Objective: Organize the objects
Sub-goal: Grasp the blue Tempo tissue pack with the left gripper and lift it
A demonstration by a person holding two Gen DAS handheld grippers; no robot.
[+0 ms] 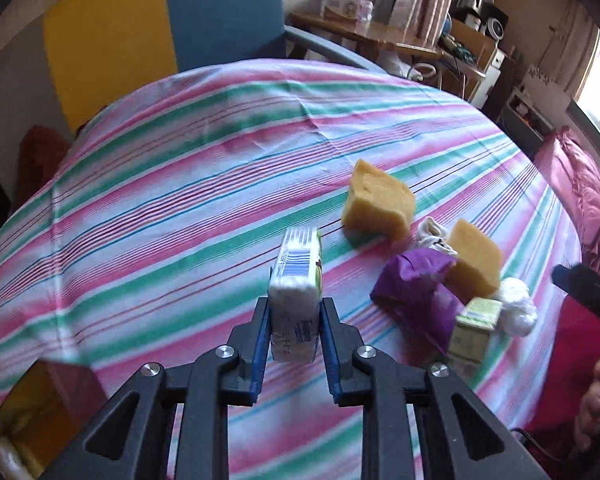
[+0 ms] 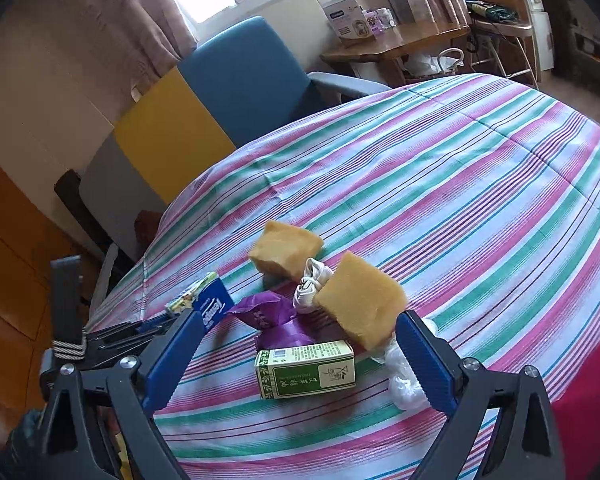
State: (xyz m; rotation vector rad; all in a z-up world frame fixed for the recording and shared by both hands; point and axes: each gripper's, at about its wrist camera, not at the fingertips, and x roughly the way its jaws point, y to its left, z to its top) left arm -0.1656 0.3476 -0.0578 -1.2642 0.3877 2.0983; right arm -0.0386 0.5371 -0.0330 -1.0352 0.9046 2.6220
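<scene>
My left gripper [image 1: 294, 308] is shut on a white and blue tissue pack [image 1: 298, 288] and holds it above the striped cloth; the pack also shows in the right wrist view [image 2: 204, 300]. My right gripper [image 2: 300, 340] is open wide above a green and white carton [image 2: 306, 368]. Around the carton lie a purple wrapper [image 2: 272, 320], two yellow sponges [image 2: 286, 250] [image 2: 362, 300], a white bundle [image 2: 310, 286] and a clear plastic bag [image 2: 406, 380]. The same pile shows at the right in the left wrist view [image 1: 420, 292].
The striped cloth [image 1: 180, 200] covers a round table. A blue and yellow chair [image 1: 160, 16] stands behind it. A cardboard box [image 1: 40, 408] sits at the lower left. A wooden desk [image 2: 400, 40] with boxes is at the back.
</scene>
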